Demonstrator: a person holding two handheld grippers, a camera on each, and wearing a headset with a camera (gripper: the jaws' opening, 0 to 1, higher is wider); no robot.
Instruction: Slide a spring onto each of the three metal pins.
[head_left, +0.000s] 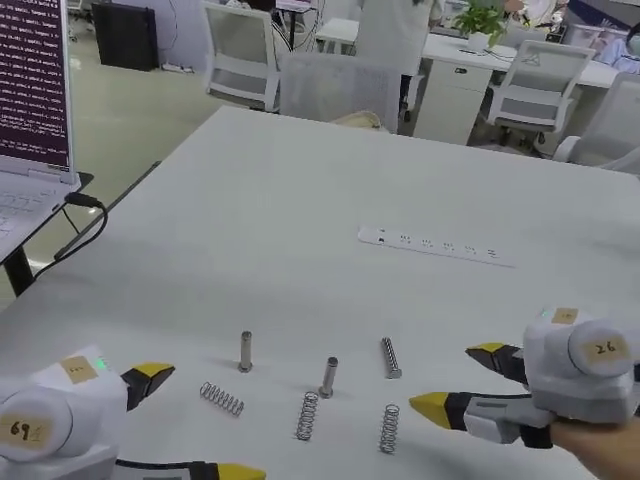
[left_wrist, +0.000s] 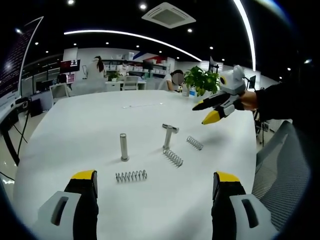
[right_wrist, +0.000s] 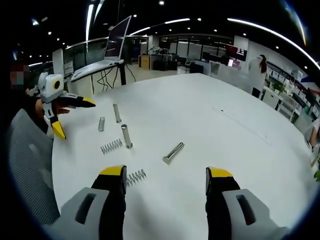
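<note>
Your left gripper (head_left: 197, 421) and right gripper (head_left: 459, 378) are both spread wide with nothing between the jaws, low over the near edge of the white tabletop (head_left: 300, 200). Between them, close to that edge, lie three small coiled steel-wire springs. The left spring (head_left: 221, 398) lies slantwise to the edge, while the middle spring (head_left: 307, 415) and right spring (head_left: 389, 427) run roughly square to it. I judge them feather-light, squashy and ready to roll, so pinch one gently across its coils near one end and leave the other mouth free.

Just beyond are the short polished metal pins, which look stiff, smooth and probably easy to topple. The left pin (head_left: 245, 352) and middle pin (head_left: 328, 377) are upright, long axis vertical. The right pin (head_left: 390, 357) lies on its side, pointing roughly away from the near edge, so expect to steady or stand it.
</note>
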